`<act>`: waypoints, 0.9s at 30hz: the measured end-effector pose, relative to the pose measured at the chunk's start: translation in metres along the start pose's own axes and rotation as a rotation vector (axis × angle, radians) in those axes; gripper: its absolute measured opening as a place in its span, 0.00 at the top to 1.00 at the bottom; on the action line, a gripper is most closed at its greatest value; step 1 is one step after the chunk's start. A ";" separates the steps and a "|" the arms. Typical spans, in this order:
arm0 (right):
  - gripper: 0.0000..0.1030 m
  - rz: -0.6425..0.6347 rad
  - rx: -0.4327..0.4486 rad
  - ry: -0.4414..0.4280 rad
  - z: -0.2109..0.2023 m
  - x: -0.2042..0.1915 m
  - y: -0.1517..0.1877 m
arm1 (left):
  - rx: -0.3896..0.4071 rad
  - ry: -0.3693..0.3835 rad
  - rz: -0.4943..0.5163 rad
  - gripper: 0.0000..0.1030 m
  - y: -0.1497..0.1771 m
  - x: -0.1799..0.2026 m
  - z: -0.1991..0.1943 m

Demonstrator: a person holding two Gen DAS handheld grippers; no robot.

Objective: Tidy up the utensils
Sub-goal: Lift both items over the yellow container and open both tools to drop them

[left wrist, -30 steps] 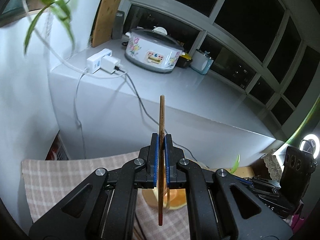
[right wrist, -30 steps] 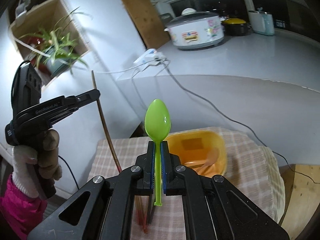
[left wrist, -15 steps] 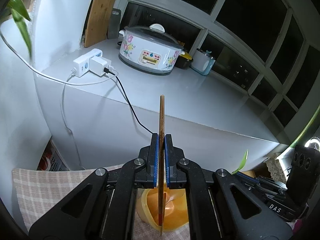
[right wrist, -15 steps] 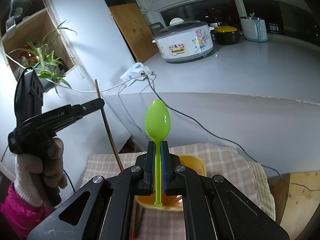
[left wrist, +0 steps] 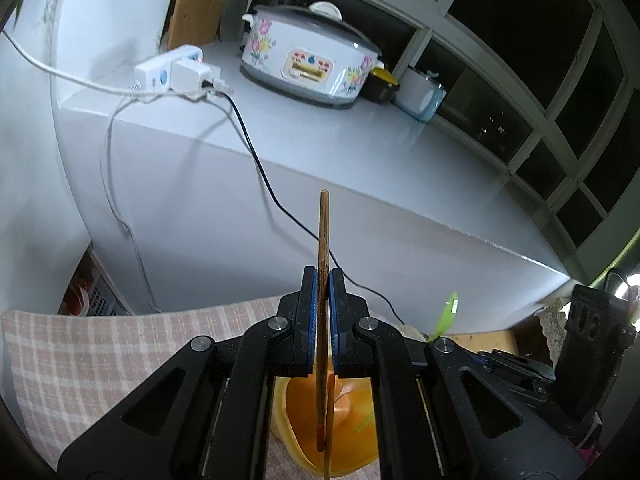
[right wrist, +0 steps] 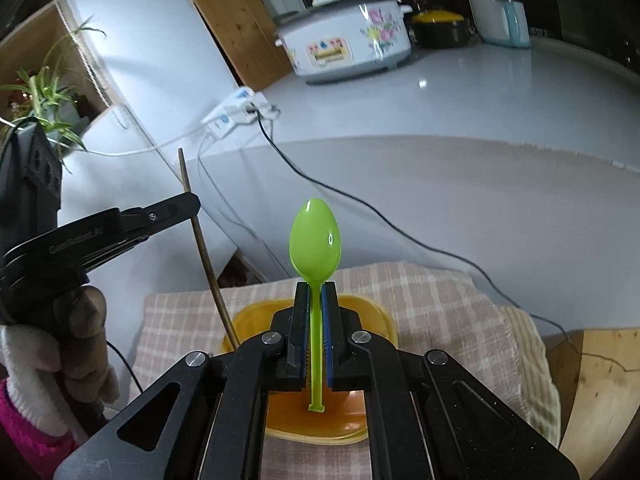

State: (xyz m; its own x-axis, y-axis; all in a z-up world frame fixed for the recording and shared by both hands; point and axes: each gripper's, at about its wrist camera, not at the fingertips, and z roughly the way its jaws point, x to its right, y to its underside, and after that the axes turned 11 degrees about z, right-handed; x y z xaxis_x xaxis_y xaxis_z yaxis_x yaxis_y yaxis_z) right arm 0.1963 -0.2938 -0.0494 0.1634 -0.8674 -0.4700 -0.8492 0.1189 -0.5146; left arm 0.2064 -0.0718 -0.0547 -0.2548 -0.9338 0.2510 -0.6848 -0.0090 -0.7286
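Observation:
My left gripper (left wrist: 323, 276) is shut on wooden chopsticks (left wrist: 323, 240), held upright with their lower ends over the orange container (left wrist: 352, 432). It also shows in the right wrist view (right wrist: 188, 202), where the chopsticks (right wrist: 204, 256) reach down to the container's rim. My right gripper (right wrist: 315, 286) is shut on a green plastic spoon (right wrist: 315, 236), bowl up, handle end hanging over the orange container (right wrist: 372, 314). The spoon tip (left wrist: 450, 310) shows at the right of the left wrist view. The container sits on a checked cloth (right wrist: 432, 300).
A white counter (left wrist: 360, 160) stands behind, with a floral cooker (left wrist: 312, 68), a power strip (left wrist: 168, 74) and hanging cables (left wrist: 264, 176). A wooden surface (right wrist: 596, 392) lies right of the cloth. A plant (right wrist: 44, 92) sits on a shelf at left.
Both grippers have moved forward over the orange container, which now lies under the fingers. The chopsticks' lower ends have come to the container. Both grips are unchanged.

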 end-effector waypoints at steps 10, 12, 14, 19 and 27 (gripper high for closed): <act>0.96 0.017 -0.085 0.022 0.027 0.008 0.016 | -0.057 0.026 0.026 0.97 0.025 0.013 0.010; 0.96 0.022 -0.097 0.026 0.030 0.010 0.019 | -0.069 0.030 0.027 0.97 0.030 0.013 0.011; 0.96 0.024 -0.106 0.032 0.031 0.011 0.021 | -0.080 0.034 0.028 0.97 0.034 0.013 0.011; 0.96 0.033 -0.131 0.040 0.033 0.015 0.026 | -0.102 0.039 0.036 0.97 0.043 0.016 0.009; 0.96 0.037 -0.147 0.059 0.028 0.018 0.035 | -0.133 0.062 0.032 0.97 0.054 0.019 0.002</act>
State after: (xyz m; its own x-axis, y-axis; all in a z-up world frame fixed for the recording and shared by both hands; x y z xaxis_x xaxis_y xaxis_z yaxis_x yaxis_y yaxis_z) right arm 0.1836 -0.2920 -0.0964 0.1049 -0.8911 -0.4416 -0.9191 0.0827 -0.3853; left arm 0.1656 -0.0907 -0.0908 -0.3166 -0.9091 0.2707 -0.7592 0.0718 -0.6469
